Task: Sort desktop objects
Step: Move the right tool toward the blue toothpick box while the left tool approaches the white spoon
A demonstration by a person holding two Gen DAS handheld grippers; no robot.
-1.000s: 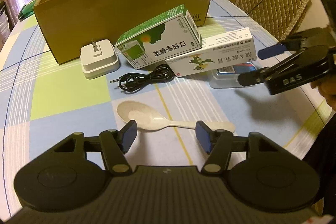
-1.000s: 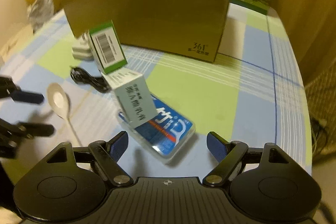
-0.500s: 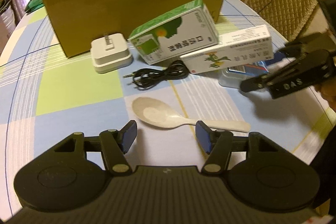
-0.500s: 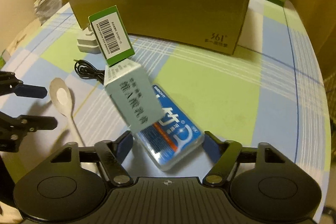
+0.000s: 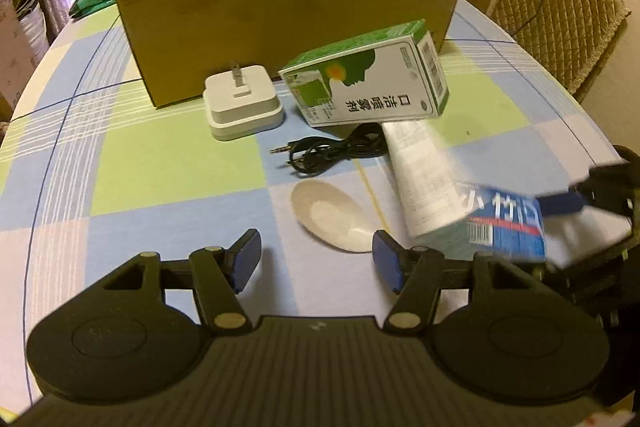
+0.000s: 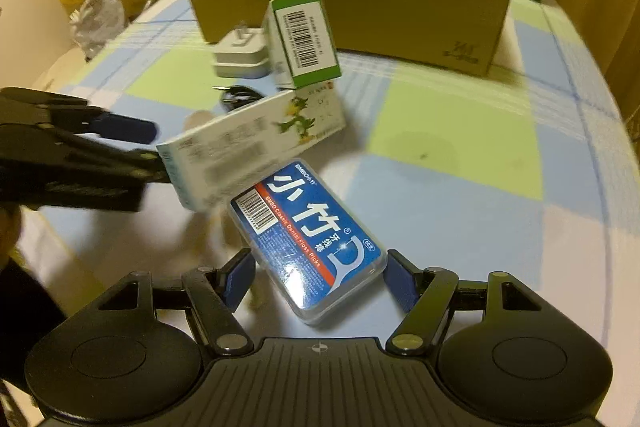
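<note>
Left wrist view: the left tool (image 5: 316, 263) stands wide and empty on the near side of the spoon (image 5: 334, 219), which lies on the table (image 5: 168, 163) well in front of the cardboard box (image 5: 288, 3).

Right wrist view: the right tool (image 6: 320, 281) brackets the floss pick case (image 6: 308, 239), jaws wide, whether they touch it unclear. The case appears rigid, light and probably slick; grip across its long edges.
</note>
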